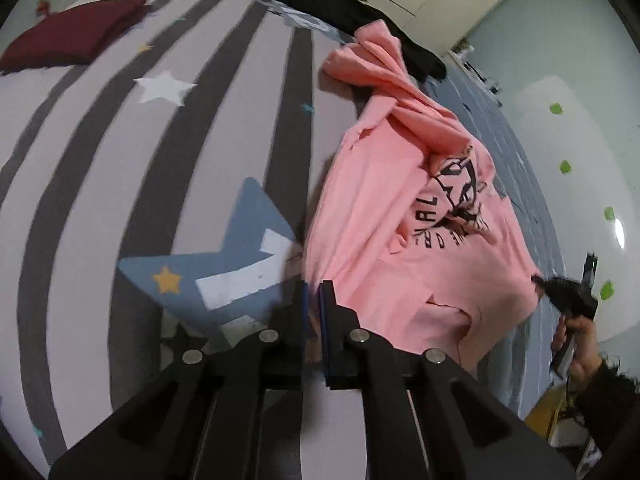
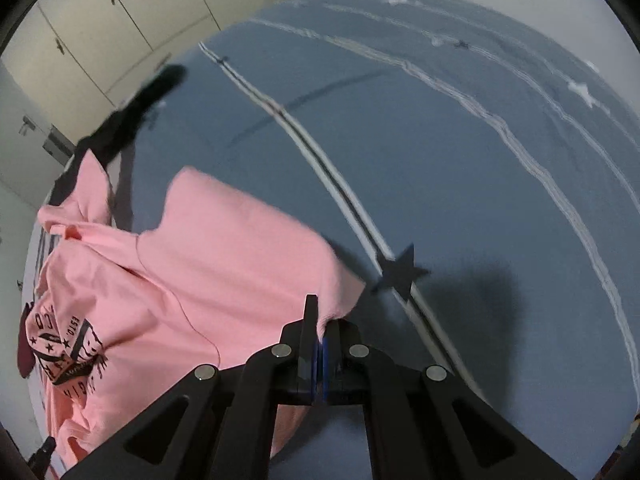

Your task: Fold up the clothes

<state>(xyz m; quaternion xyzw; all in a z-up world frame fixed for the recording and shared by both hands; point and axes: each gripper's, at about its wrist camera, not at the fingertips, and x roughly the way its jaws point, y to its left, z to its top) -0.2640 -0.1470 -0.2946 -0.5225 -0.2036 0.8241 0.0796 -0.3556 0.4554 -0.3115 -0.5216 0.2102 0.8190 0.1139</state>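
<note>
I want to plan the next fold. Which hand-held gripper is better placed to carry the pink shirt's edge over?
Probably the right hand-held gripper: its jaws are shut on the pink shirt edge. The left hand-held gripper stands at the opposite edge, jaws nearly shut; grip unclear.

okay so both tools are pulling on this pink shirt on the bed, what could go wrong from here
The right tool pinches only a thin edge of the pink shirt; the fabric could slip out if tugged. One sleeve lies bunched and twisted across the top, so a fold now may trap creases. The shirt also lies close to the black garment, which might get dragged along.
</note>
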